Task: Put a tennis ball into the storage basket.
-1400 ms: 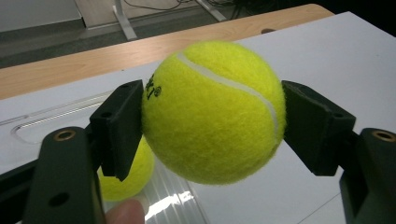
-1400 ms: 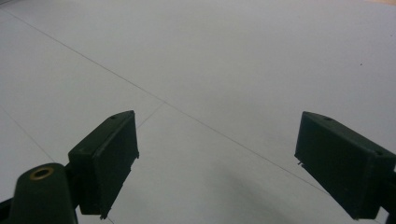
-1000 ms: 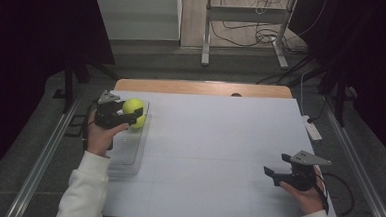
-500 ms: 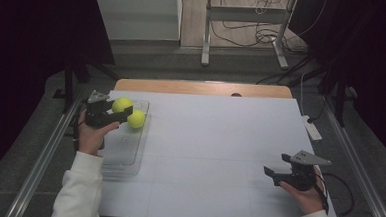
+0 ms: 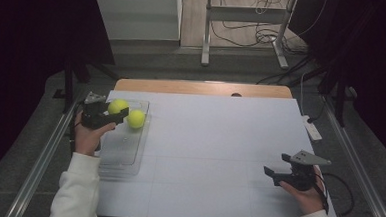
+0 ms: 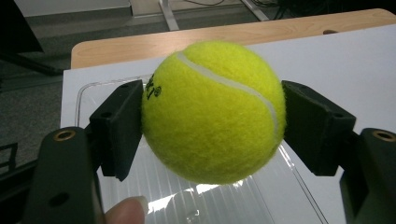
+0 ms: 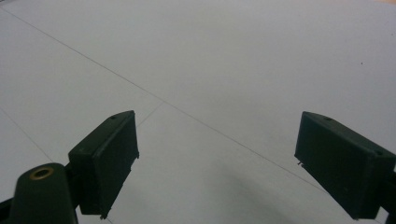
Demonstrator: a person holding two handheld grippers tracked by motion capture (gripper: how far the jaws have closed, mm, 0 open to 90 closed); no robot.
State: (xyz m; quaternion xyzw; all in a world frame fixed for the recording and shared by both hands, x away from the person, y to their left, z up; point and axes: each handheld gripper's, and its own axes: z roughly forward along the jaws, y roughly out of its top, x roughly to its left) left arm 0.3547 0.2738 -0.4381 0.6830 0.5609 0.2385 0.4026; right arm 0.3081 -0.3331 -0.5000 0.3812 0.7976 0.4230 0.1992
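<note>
The left gripper (image 5: 111, 115) is clamping a yellow ball (image 6: 214, 111) between its two pads, holding it over the far end of a clear tray (image 5: 121, 157) that is lying along the table's left edge. In the left gripper view the pads (image 6: 122, 122) are pressing on both sides of the ball, with the ribbed tray floor showing below and a fingertip (image 6: 127, 210) poking in at the bottom. A second ball (image 5: 136, 118) is sitting in the tray just beside the held one, to its right, so close that the two look nearly touching. The white table (image 5: 218, 155) is stretching bare between the hands. The right gripper (image 5: 277, 174) is resting low near the table's front right, well apart from the tray, its jaws standing wide and gripping nothing. A white power strip (image 5: 312, 129) is lying at the table's right edge.
</note>
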